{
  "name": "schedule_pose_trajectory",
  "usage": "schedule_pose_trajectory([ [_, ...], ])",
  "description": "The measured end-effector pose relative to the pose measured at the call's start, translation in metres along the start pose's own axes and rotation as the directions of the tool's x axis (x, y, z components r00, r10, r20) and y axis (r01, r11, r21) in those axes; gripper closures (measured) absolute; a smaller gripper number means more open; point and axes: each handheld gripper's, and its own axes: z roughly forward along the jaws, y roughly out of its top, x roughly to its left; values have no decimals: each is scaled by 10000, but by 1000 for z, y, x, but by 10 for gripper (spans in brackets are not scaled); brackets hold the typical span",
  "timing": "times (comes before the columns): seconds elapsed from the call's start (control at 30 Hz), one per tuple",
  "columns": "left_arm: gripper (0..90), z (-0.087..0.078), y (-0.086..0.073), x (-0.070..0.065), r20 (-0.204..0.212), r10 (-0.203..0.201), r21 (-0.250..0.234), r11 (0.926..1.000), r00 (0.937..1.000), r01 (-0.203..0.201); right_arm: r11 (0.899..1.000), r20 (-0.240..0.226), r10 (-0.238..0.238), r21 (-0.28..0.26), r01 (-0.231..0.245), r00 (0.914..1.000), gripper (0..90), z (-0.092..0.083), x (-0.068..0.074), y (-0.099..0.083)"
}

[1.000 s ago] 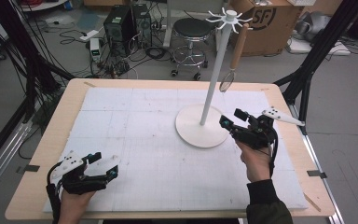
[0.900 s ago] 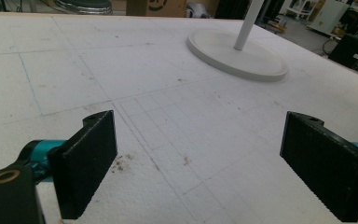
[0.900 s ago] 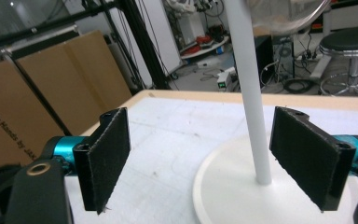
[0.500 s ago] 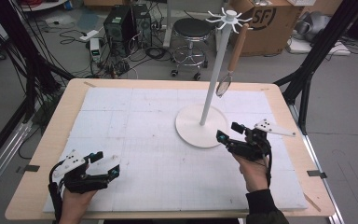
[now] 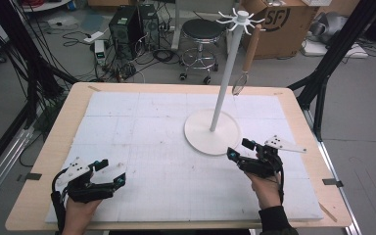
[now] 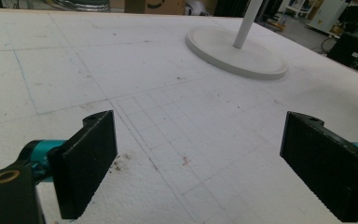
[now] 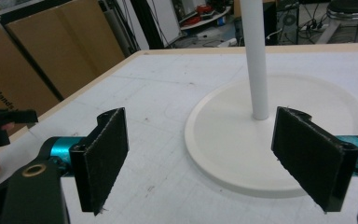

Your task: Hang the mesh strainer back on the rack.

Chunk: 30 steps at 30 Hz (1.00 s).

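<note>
A white stand (image 5: pixel 211 132) with a round base and a tall pole rises from the foam mat, right of centre. From one of its top hooks hangs a whisk (image 5: pixel 247 54) with a wooden handle. My right gripper (image 5: pixel 239 148) rests open just in front of the base's right edge; in the right gripper view its jaws (image 7: pixel 214 158) stand wide apart, framing the base (image 7: pixel 279 140) and the pole (image 7: pixel 256 60). My left gripper (image 5: pixel 113 171) lies open at the front left of the mat, and its jaws (image 6: pixel 198 163) hold nothing, with the base (image 6: pixel 235 56) far ahead.
The white foam mat (image 5: pixel 142 127) covers most of the wooden table (image 5: pixel 39 171). Beyond the far edge stand a stool (image 5: pixel 203 32), computer cases (image 5: pixel 129 22) and a cardboard box (image 5: pixel 284 19). Black frame legs flank the table on both sides.
My right gripper has drawn back from the stand toward the front edge and come lower. The left gripper has hardly moved.
</note>
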Motion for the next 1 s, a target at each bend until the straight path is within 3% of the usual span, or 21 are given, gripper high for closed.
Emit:
schedule_pose_trajectory([
  [0.5, 116, 1, -1, 1, -63, -83, 39, 10000, 9999, 83, 9991, -304, -120, 398, 132, 9995, 173, -3, -5, -20],
  [0.83, 116, 1, -1, 1, 7, -135, 35, 9999, 9999, 134, 9950, -236, -361, 924, 381, 9991, 168, 4, -5, -33],
  [1.0, 116, 0, -1, 1, 10, -141, -27, 9999, 9999, 141, 9946, -223, -212, 1016, 234, 9995, 167, 4, -6, -36],
])
